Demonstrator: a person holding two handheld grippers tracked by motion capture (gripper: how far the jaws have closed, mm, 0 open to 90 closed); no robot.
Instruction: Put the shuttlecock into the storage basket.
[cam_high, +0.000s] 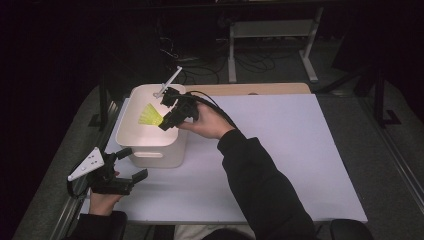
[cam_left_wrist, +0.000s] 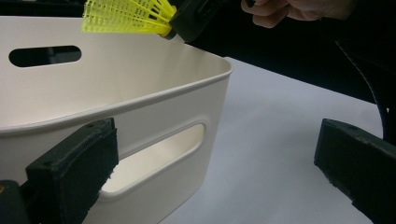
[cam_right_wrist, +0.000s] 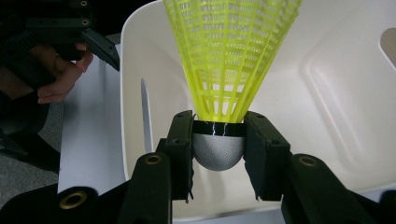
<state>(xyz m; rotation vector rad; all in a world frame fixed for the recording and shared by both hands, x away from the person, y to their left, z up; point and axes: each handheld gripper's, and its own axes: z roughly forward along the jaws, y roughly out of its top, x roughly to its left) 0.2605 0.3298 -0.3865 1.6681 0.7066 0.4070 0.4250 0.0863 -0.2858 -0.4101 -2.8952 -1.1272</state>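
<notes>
One white table (cam_high: 280, 165), dark room

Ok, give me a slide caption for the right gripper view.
Right gripper clamps a yellow shuttlecock by its grey head over the white bin.
</notes>
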